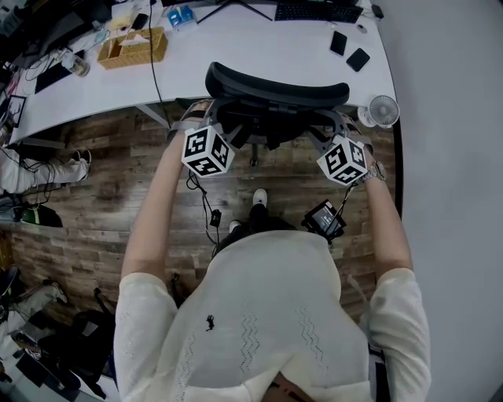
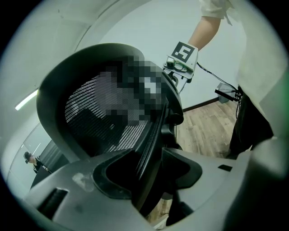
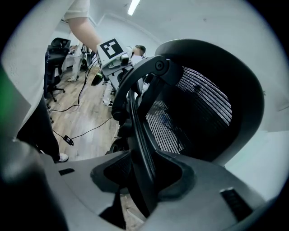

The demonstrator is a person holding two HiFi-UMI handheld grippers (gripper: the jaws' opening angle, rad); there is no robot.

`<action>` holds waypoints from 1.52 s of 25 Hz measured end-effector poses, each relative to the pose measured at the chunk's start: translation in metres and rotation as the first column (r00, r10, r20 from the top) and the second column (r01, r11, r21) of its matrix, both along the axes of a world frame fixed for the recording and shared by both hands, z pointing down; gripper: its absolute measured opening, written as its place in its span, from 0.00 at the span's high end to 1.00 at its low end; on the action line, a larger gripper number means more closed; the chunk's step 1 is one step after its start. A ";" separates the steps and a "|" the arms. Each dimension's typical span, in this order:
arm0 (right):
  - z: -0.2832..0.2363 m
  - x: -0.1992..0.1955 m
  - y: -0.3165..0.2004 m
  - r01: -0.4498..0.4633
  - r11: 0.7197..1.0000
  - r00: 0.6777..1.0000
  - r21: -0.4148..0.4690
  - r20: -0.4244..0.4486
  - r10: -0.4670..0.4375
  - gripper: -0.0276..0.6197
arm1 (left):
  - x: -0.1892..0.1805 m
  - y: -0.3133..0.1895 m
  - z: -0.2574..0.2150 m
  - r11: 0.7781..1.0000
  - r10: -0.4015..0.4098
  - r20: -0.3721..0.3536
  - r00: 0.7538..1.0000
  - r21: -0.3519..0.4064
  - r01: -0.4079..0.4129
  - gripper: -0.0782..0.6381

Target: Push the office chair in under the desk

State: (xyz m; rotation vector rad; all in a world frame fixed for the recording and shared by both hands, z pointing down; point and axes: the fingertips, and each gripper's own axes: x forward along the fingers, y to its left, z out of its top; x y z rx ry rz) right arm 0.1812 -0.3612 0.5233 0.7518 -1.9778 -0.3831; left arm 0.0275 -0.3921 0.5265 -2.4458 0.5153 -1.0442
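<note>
A black mesh office chair point(image 1: 275, 90) stands with its seat partly under the curved white desk point(image 1: 259, 47); its backrest faces me. My left gripper point(image 1: 222, 129) is on the backrest's left edge. In the left gripper view the rim point(image 2: 151, 149) runs between the jaws of that gripper point(image 2: 149, 173) and fills the gap. On the right edge is my right gripper point(image 1: 328, 135). The right gripper view shows the rim point(image 3: 137, 135) clamped between that gripper's point(image 3: 143, 173) pads. Each gripper's marker cube shows in the other's view.
On the desk are a wooden tray point(image 1: 132, 47), a keyboard point(image 1: 318, 11) and two phones point(image 1: 348, 49). A small fan point(image 1: 383, 110) sits at the desk's right end beside a grey wall. Cables point(image 1: 212, 216) and a black device point(image 1: 324, 220) lie on the wood floor.
</note>
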 end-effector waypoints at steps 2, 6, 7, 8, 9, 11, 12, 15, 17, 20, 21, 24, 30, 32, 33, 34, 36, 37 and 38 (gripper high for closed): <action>0.000 0.001 -0.003 -0.001 1.000 1.000 0.001 0.000 0.001 0.70 | 0.001 -0.003 0.000 1.000 0.000 0.000 1.000 0.003 0.000 0.61; 0.000 0.002 -0.008 0.001 1.000 1.000 0.001 0.001 -0.001 0.70 | 0.002 -0.007 0.000 1.000 0.000 0.000 1.000 -0.002 0.000 0.61; 0.000 0.002 -0.008 0.003 1.000 1.000 0.002 0.003 -0.003 0.70 | 0.002 -0.008 0.000 1.000 -0.001 0.001 1.000 -0.003 0.001 0.61; 0.000 0.003 -0.008 0.005 1.000 1.000 0.003 0.004 -0.005 0.70 | 0.003 -0.008 0.000 1.000 -0.002 0.001 1.000 -0.003 0.002 0.61; 0.001 0.004 -0.008 0.006 1.000 1.000 0.004 0.005 -0.006 0.70 | 0.003 -0.008 0.000 1.000 -0.002 0.002 1.000 -0.002 0.002 0.61; 0.000 0.005 -0.010 0.008 1.000 1.000 0.006 0.004 -0.008 0.70 | 0.004 -0.010 0.000 1.000 -0.003 0.002 1.000 0.000 0.003 0.61; 0.000 0.005 -0.012 0.009 1.000 1.000 0.007 0.004 -0.009 0.70 | 0.004 -0.012 0.000 1.000 -0.003 0.001 1.000 0.000 0.003 0.61; 0.000 0.004 -0.014 0.009 1.000 1.000 0.009 0.004 -0.009 0.70 | 0.004 -0.015 0.000 1.000 -0.004 0.001 1.000 -0.001 0.004 0.61; 0.001 0.005 -0.017 0.008 1.000 1.000 0.012 0.004 -0.008 0.69 | 0.005 -0.016 0.001 1.000 -0.007 0.001 1.000 0.000 0.007 0.61; 0.002 0.007 -0.022 0.006 1.000 1.000 0.014 0.003 -0.006 0.69 | 0.007 -0.022 0.001 1.000 -0.013 0.003 1.000 0.002 0.013 0.61; 0.001 0.008 -0.024 0.005 1.000 1.000 0.012 0.002 -0.005 0.69 | 0.008 -0.024 0.001 1.000 -0.014 0.003 1.000 0.001 0.014 0.61; 0.000 0.010 -0.029 0.009 1.000 1.000 0.009 0.002 -0.009 0.69 | 0.010 -0.029 0.000 1.000 -0.017 0.002 1.000 -0.002 0.017 0.61; 0.000 0.013 -0.032 0.021 1.000 1.000 0.012 0.004 -0.021 0.69 | 0.012 -0.030 0.000 1.000 -0.020 0.002 1.000 0.001 0.020 0.61; 0.000 0.014 -0.033 0.026 1.000 1.000 0.011 0.005 -0.026 0.69 | 0.013 -0.031 -0.001 1.000 -0.023 0.002 1.000 -0.001 0.023 0.61; 0.000 0.015 -0.034 0.029 1.000 1.000 0.011 0.006 -0.029 0.69 | 0.014 -0.031 0.000 1.000 -0.024 0.002 1.000 -0.002 0.024 0.61; 0.000 0.016 -0.034 0.031 0.999 1.000 0.011 0.006 -0.031 0.69 | 0.015 -0.031 0.000 1.000 -0.026 0.002 1.000 -0.002 0.026 0.61; 0.000 0.018 -0.036 0.035 0.999 0.999 0.011 0.006 -0.035 0.69 | 0.017 -0.032 0.000 1.000 -0.031 0.001 1.000 -0.003 0.031 0.61; 0.000 0.019 -0.037 0.038 0.999 0.999 0.011 0.006 -0.038 0.69 | 0.017 -0.032 0.000 0.999 -0.034 0.000 0.999 -0.003 0.034 0.61; -0.001 0.020 -0.039 0.041 0.999 0.999 0.010 0.005 -0.041 0.69 | 0.018 -0.033 -0.001 0.999 -0.037 0.000 0.999 -0.003 0.037 0.61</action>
